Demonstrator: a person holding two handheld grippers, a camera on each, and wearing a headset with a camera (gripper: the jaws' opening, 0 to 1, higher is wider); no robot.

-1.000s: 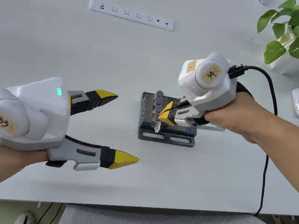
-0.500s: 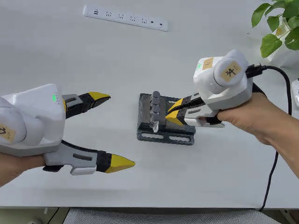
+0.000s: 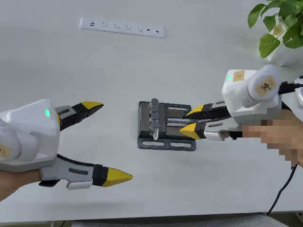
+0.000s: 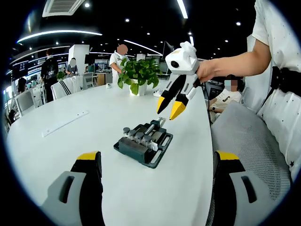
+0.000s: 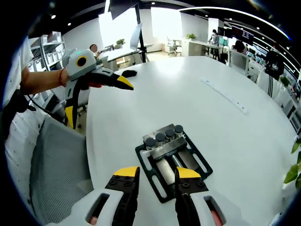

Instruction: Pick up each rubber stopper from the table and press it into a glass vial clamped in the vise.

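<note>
Vise (image 3: 165,139) sits mid-table on the white table (image 3: 94,66). Four glass vials (image 3: 154,128) stand in a row between its clamping faces, toward its 9 o'clock end. Each vial has a dark grey rubber stopper (image 5: 160,137) on its mouth; I cannot tell how deep the stoppers sit.

My left gripper (image 3: 105,140) is at 8 o'clock from the vise and well apart from it. Its jaws are spread wide with nothing between them. Its own view looks straight between the yellow tips at the vise.

My right gripper (image 3: 191,122) is at 3 o'clock from the vise, with its yellow tips near the screw end. The jaws are parted a little and hold nothing. The left gripper view shows it raised off the table, tips pointing down, clear of the vise. In the right gripper view the vise base lies just ahead of the jaws, at 12 o'clock, and the vial row is beyond it.

Power strip (image 3: 122,27) lies at 11 o'clock from the vise, far across the table. A potted plant (image 3: 277,23) stands at 2 o'clock, near the table edge.
</note>
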